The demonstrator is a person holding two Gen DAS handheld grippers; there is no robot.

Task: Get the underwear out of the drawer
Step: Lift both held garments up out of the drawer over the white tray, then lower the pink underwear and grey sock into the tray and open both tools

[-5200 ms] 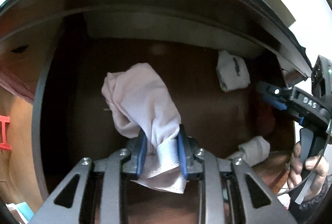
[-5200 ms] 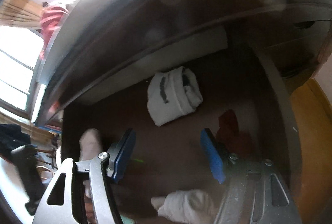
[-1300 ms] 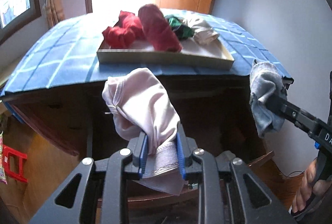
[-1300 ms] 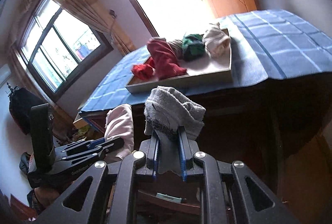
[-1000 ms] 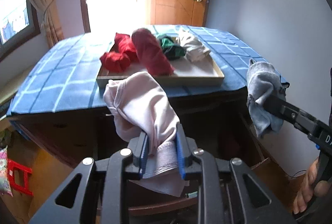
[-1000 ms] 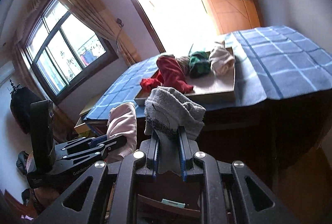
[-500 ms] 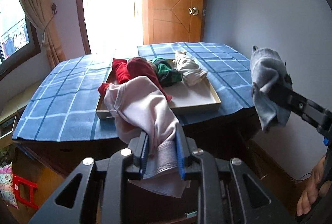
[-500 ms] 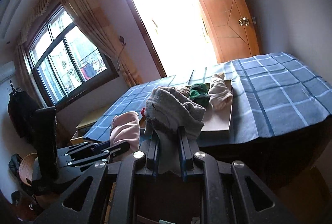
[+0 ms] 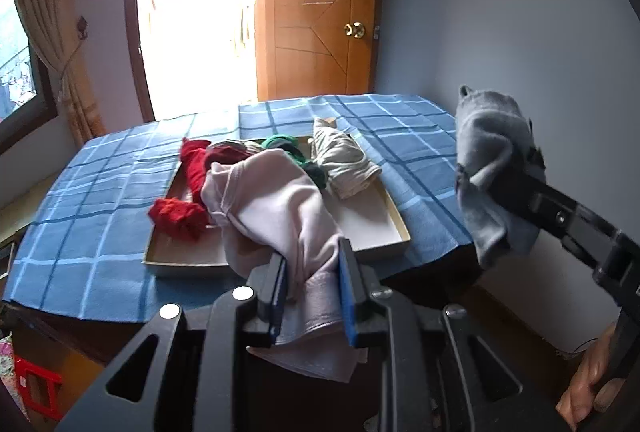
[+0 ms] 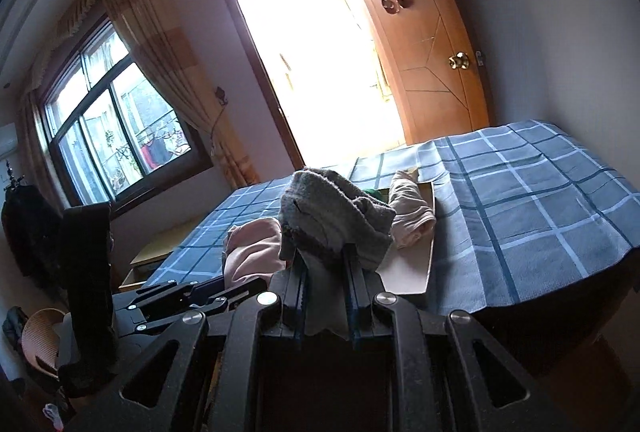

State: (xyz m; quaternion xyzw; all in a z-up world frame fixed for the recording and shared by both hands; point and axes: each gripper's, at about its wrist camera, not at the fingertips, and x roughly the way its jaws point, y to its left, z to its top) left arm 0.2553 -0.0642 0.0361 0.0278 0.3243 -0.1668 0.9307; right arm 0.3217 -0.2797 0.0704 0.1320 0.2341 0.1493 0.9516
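2 garments were already out of the drawer: the left hand-held gripper was clenched on a soft, pale pink piece of underwear, bunched and drooping, while the right hand-held gripper pinched a fuzzy grey piece, both held up short of the desk. Beyond them a shallow cardboard tray on the blue checked cloth held crumpled red, green and beige pieces, so what seemed left was dropping these 2 in.

the pink underwear hides the tray's middle; the doorway glares white.
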